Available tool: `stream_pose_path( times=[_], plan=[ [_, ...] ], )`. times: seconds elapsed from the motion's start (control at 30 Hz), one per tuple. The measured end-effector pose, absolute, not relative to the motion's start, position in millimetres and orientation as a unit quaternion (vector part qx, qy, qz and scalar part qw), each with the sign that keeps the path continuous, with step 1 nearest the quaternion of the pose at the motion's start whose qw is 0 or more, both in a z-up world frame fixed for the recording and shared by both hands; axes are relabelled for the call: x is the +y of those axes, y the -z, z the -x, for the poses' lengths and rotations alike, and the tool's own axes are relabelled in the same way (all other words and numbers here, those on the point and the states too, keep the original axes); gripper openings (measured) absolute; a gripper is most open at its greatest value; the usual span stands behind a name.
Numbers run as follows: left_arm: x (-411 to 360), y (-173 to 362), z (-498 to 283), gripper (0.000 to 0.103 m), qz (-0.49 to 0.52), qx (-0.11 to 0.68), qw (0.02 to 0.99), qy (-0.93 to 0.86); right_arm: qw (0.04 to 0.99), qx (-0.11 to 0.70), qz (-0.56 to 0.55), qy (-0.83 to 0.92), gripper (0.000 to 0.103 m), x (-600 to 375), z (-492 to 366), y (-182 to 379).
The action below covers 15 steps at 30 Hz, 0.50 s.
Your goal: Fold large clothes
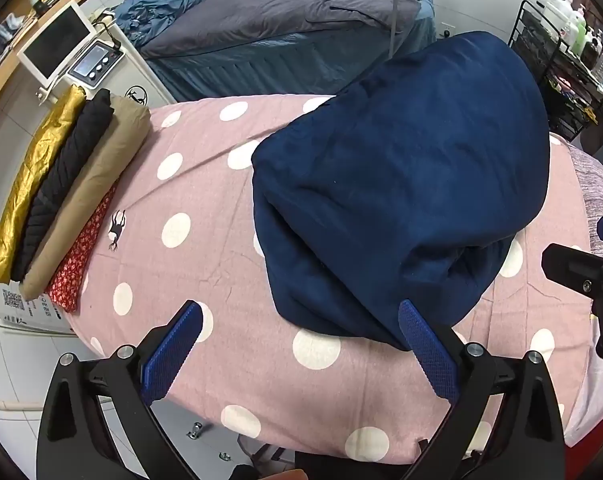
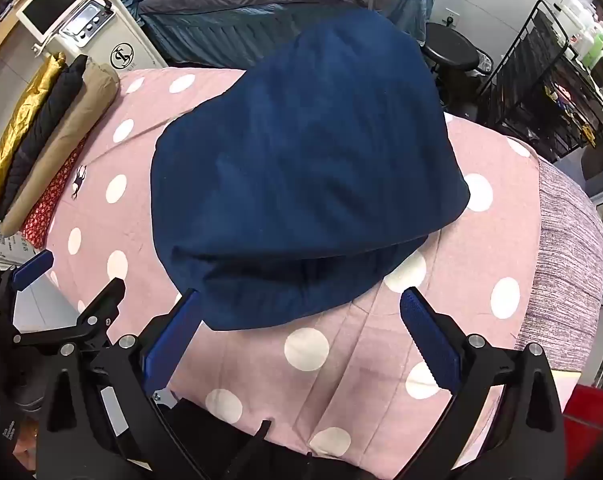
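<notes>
Blue textured pads on black finger arms are seen closest to the lens in both wrist views. The left gripper (image 1: 299, 320) is spread wide with nothing clamped; only pink cloth and a corner of navy fabric show between its pads. Same story for the right gripper (image 2: 301, 306), opened fully and empty, with the near hem of the garment sitting just past its fingertips.

The big navy blue fleece garment (image 2: 301, 168) is laid folded into a thick bundle on the pink polka-dot bedsheet (image 1: 205, 184) covering the work surface. From the left wrist view it's found at about 1 o'clock from the gripper; from the right wrist view it's dead ahead at 12 o'clock. A layered fold edge is visible along its near side.

Over at 10 o'clock, a row of folded items is lined up along the far-left edge of the sheet: a shiny gold fabric piece (image 1: 33, 176), a black knitted piece (image 1: 67, 184), a tan folded piece (image 1: 97, 196) and a red floral cloth (image 1: 81, 252) tucked under it.

At 12 o'clock in the background, a bed with a grey duvet (image 1: 277, 16) can be made out.
</notes>
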<state>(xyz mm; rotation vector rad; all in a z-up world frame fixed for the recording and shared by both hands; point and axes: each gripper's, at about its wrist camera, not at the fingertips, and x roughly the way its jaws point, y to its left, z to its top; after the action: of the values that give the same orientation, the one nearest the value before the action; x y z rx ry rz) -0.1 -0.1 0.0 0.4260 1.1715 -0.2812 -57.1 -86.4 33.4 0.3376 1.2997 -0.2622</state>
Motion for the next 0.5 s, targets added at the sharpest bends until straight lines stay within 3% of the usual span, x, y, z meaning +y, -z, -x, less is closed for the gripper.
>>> stream_pose_path(
  times=[0.5],
  plan=[
    [6, 1, 7, 0.096, -0.206, 0.549, 0.8, 0.127, 0.778, 0.597, -0.152, 0.126, 0.097, -85, 64, -34]
  ],
)
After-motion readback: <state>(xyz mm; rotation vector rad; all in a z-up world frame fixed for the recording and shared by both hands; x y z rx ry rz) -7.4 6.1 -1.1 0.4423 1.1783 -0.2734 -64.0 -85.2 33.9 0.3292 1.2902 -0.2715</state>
